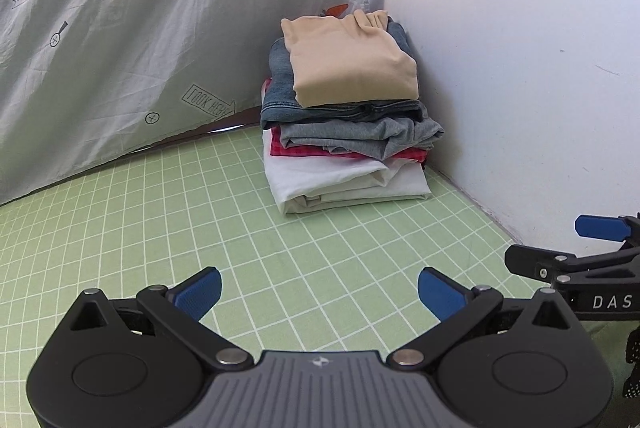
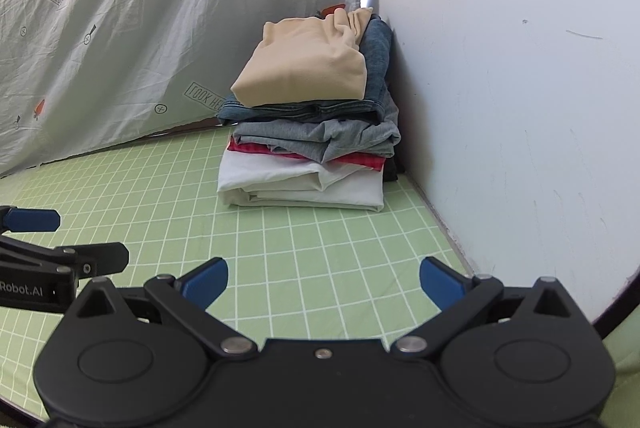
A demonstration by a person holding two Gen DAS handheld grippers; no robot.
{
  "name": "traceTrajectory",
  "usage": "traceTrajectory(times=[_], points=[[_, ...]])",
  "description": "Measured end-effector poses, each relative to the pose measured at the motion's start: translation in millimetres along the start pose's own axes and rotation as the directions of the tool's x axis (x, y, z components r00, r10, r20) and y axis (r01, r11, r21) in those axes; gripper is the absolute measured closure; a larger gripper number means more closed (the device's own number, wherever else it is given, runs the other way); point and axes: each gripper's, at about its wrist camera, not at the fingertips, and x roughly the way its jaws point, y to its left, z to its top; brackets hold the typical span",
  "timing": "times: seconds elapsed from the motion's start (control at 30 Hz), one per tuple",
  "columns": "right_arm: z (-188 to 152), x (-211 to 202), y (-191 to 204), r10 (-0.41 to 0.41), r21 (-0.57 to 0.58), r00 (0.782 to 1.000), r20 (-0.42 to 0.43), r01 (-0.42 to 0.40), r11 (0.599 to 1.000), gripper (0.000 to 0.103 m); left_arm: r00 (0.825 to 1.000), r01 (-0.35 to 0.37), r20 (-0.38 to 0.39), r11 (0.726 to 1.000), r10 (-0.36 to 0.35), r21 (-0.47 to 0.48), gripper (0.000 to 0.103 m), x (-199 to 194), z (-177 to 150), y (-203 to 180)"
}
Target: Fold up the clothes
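Green grid-patterned surface (image 1: 200,212), bare in front of both tools. Stack of folded clothes (image 1: 344,132) sits in far corner of surface, against white wall (image 1: 520,68) and carrot-print sheet (image 1: 140,28). Beige garment (image 1: 348,64) on top, then denim, grey, red check, white at bottom. Left tool (image 1: 318,294) jaws spread wide, holding nothing. Right tool (image 2: 324,288) likewise wide, nothing held, just beside left. Stack lies straight ahead of both, well apart; right tool nearer wall side. No unfolded garment visible; folding looks finished.
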Motion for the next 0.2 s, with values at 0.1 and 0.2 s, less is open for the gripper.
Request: traceTrajectory(times=[0.1, 0.2], points=[[-1.4, -3.1, 1.5, 0.001, -0.003, 1.000, 0.003, -0.001, 1.000, 0.000, 1.000, 0.002, -0.001, 1.000, -0.002, -0.003, 0.000, -2.6, -1.8, 0.1], [-2.2, -5.3, 1.9, 0.000, -0.004, 1.000, 0.005, 0.000, 1.000, 0.000, 1.000, 0.005, 0.000, 1.000, -0.005, -0.009, 0.000, -5.1, -3.4, 0.2]])
